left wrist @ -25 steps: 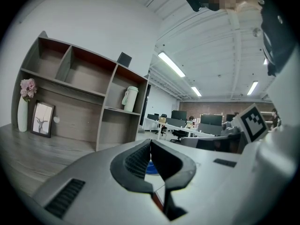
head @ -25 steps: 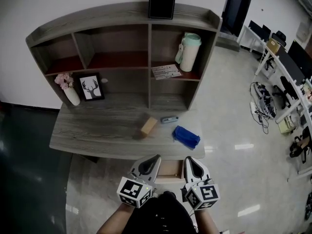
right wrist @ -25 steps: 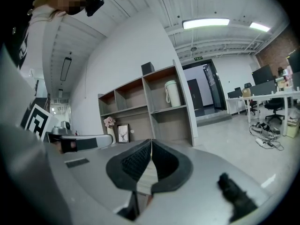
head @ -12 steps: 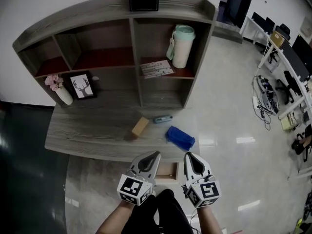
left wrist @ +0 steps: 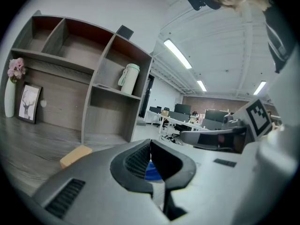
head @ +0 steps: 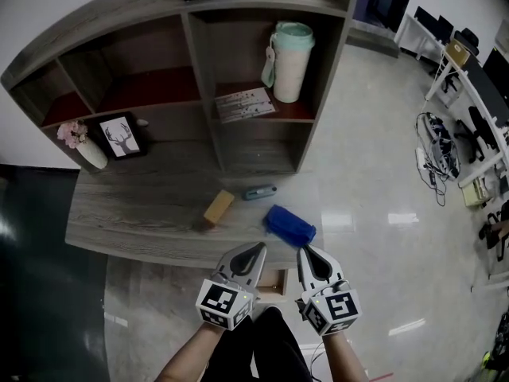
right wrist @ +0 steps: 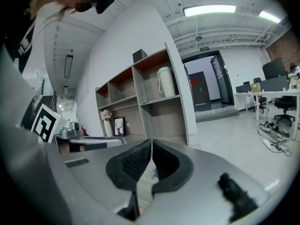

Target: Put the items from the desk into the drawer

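Blue bundle (head: 290, 225) lies at the front edge of the desk (head: 119, 221), mid-frame, just above the tips of both tongs; wooden block (head: 218, 207) sits further left; left gripper (head: 258, 248) and right gripper (head: 305, 251) are clenched, empty.

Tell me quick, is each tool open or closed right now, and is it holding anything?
Left tool: closed, holding nothing.
Right tool: closed, holding nothing.

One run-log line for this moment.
left gripper: shut, empty | right gripper: shut, empty | on desk: tan block, blue bundle, small grey item | stage: nothing picked yet
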`<state>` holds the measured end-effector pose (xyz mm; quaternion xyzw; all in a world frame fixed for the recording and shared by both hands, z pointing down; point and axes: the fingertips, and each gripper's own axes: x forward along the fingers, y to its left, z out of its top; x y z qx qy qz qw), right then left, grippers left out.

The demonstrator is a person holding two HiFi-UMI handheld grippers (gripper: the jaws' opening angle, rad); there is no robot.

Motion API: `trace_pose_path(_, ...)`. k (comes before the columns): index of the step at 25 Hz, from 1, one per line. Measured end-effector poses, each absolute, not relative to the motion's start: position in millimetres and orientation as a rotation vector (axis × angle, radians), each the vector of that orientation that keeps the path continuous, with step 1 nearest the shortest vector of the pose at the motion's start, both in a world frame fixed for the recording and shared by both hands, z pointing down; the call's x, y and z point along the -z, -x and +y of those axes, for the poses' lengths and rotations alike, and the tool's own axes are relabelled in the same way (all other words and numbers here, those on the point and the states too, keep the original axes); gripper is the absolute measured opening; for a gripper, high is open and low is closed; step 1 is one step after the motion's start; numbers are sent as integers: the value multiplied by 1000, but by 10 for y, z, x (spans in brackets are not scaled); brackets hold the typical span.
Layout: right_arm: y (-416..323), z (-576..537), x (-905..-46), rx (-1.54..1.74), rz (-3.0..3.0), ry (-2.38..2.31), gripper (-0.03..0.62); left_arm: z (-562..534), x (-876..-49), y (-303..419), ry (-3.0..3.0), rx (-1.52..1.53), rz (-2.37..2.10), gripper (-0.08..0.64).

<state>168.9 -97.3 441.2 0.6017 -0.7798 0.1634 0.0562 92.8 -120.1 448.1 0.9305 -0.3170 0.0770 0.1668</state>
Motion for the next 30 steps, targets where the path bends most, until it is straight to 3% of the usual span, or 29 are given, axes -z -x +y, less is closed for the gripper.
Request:
trace_pose_path(22,-1901,-1565,-4986,-634,-2367,-1665,14,-1622,-5141,-1184,-2570,-295,-903,11)
trace_pose_path(24,-1899,-1611,-5055,-645,-2354,-1639,36,-1652,-5183,-1216,-2566,-306,-891,11)
trace_pose_path(26,-1876,-1656,-5124,-652,-2346,-1593,101,-1693,-5200,-1232,-2567,-313,-886,11)
trace_pose_path(30,-1852,-1720,-5253,-630,-2310,-1513,141,-1760,-5246,-1239,-2560,-327,-885,11)
